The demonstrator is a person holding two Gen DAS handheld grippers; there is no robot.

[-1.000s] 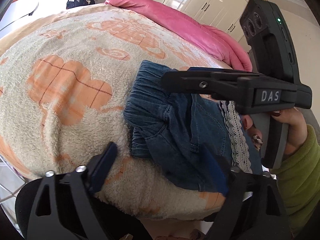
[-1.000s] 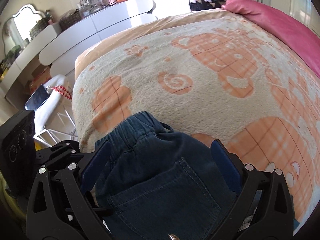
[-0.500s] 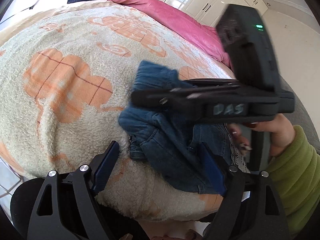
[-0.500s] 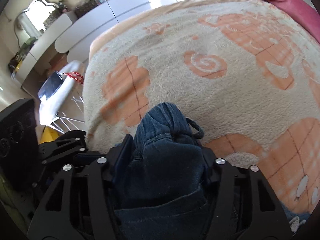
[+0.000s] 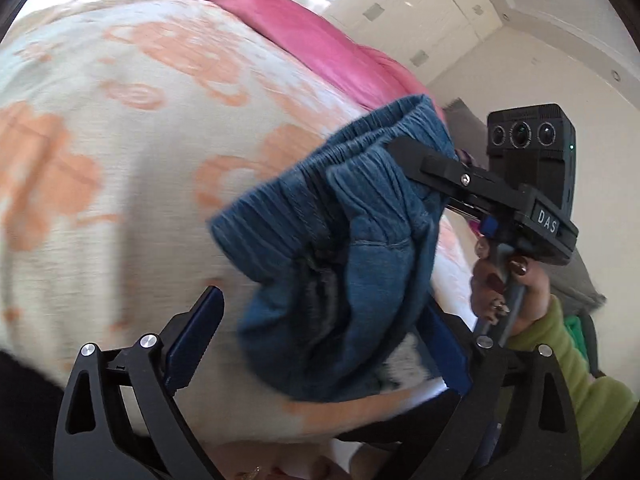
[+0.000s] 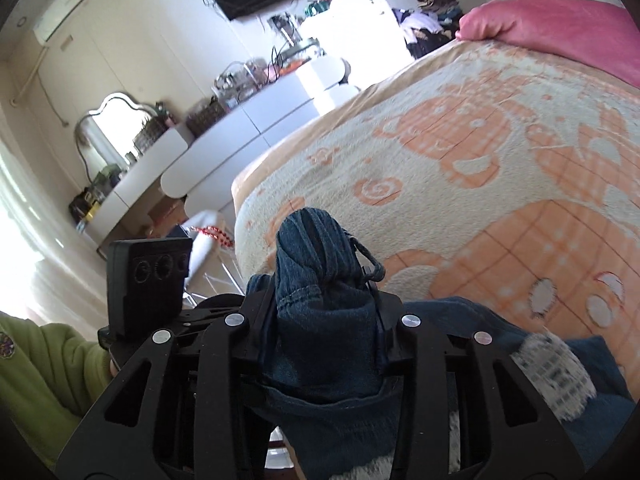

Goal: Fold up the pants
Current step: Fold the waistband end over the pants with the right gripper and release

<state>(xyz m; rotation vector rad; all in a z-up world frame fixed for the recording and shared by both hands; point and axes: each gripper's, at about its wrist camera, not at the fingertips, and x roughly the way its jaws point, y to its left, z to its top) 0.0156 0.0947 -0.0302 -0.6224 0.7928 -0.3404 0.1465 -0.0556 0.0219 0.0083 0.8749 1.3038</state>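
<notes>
At the bed's near edge, your right gripper point(image 6: 326, 312) just closed, pinching the bunched waistband of the denim pants point(image 5: 340, 248), lifted off the orange-patterned blanket point(image 5: 132, 152), waistband toward the pink duvet point(image 5: 316, 44), your left gripper point(image 5: 320, 344) spread wide, opening, fabric hanging between, white dresser point(image 6: 248, 120) beyond.

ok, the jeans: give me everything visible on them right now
The jeans are dark blue denim with a gathered elastic waistband, a stitched back pocket and a white lace-like trim patch. They are bunched and lifted at the waistband end, where the right hand-held gripper has just been closing and now pinches the fabric. The rest droops over the cream-and-orange blanket. The left hand-held gripper stands open around the hanging part, pads clear.
</notes>
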